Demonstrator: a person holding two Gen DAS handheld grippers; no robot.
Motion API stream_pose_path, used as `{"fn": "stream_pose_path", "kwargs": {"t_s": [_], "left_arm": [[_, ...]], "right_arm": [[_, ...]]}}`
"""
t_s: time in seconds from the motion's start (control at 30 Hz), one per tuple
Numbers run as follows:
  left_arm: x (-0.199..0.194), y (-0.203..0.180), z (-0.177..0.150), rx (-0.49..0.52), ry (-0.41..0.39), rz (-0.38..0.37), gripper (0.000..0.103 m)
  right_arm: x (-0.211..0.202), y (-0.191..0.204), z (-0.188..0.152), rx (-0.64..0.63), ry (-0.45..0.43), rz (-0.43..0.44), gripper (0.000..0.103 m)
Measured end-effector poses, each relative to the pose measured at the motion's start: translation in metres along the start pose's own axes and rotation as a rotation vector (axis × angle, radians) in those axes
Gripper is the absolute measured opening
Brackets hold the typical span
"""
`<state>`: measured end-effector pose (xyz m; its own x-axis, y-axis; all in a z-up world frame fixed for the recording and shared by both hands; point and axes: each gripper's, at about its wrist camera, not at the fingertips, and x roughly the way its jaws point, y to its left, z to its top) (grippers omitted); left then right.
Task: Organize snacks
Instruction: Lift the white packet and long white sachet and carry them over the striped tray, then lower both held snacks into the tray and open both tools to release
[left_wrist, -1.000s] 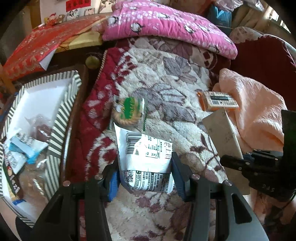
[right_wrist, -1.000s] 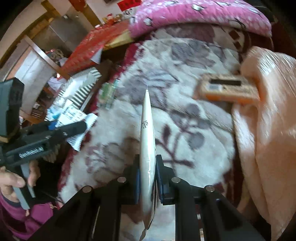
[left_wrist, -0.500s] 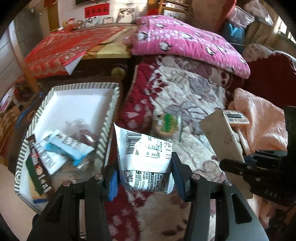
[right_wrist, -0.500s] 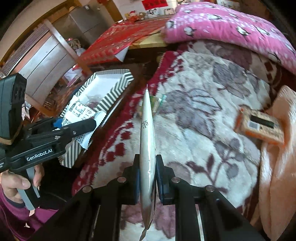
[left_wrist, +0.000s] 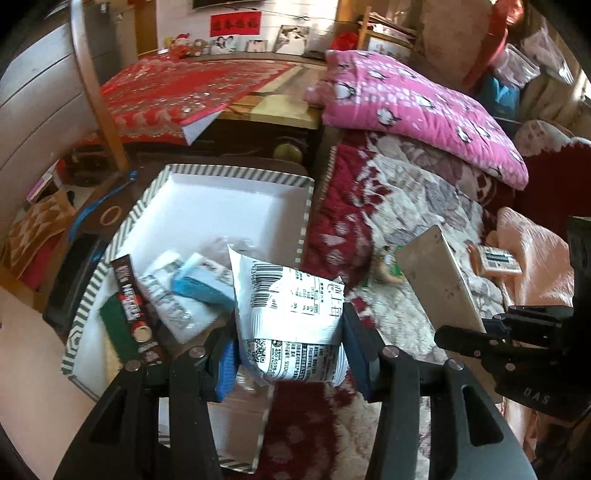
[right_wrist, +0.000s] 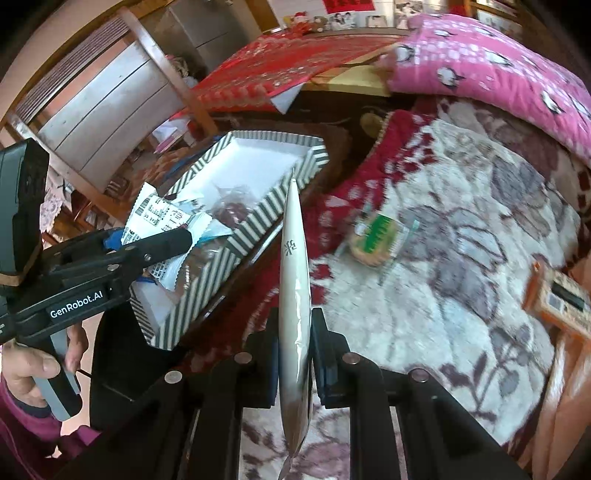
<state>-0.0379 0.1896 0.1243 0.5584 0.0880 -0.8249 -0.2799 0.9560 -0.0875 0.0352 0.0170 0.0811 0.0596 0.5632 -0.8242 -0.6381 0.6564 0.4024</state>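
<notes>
While the left gripper (left_wrist: 290, 349) clamps a white snack packet (left_wrist: 291, 314) between its two fingers, the packet stands upright in the grip with its barcode and printed text facing the camera, its top edge rising well above the fingertips. Ahead of and to the left of these fingers lies the striped box (left_wrist: 236, 175), a white-floored tray with a dark-and-white striped rim; the held packet hangs over the box's near right corner. Inside the box, left of the fingers, rest a dark chocolate bar (left_wrist: 135, 308), a blue-and-white wrapper (left_wrist: 201, 282) and further small packets that cannot be identified. To the right of the fingers, the floral blanket (left_wrist: 417, 199) carries a green-labelled round snack (left_wrist: 391, 267), partly hidden behind the flat packet of the other gripper, and an orange box (left_wrist: 495, 260) further right. The right gripper (right_wrist: 295, 352) is closed on a thin silver packet (right_wrist: 293, 295), pinched edge-on so that only its narrow seam faces the camera and its tip points forward beyond the fingertips toward the striped box (right_wrist: 255, 221). Left of these fingers, the left gripper (right_wrist: 155, 243) is visible from the side, its packet over the box interior. Right of the fingers, the green-labelled round snack (right_wrist: 376, 236) lies flat on the blanket (right_wrist: 480, 184), and the orange box (right_wrist: 557, 299) sits near the far right edge.
</notes>
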Motion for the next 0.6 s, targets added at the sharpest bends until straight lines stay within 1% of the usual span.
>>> {"fn": "stream_pose_path", "kwargs": {"t_s": [0.6], "left_arm": [[-0.006, 0.081, 0.003, -0.115, -0.013, 0.079, 0.049]], "right_arm": [[0.042, 0.063, 0.045, -0.129, 0.06, 0.038, 0.016]]}}
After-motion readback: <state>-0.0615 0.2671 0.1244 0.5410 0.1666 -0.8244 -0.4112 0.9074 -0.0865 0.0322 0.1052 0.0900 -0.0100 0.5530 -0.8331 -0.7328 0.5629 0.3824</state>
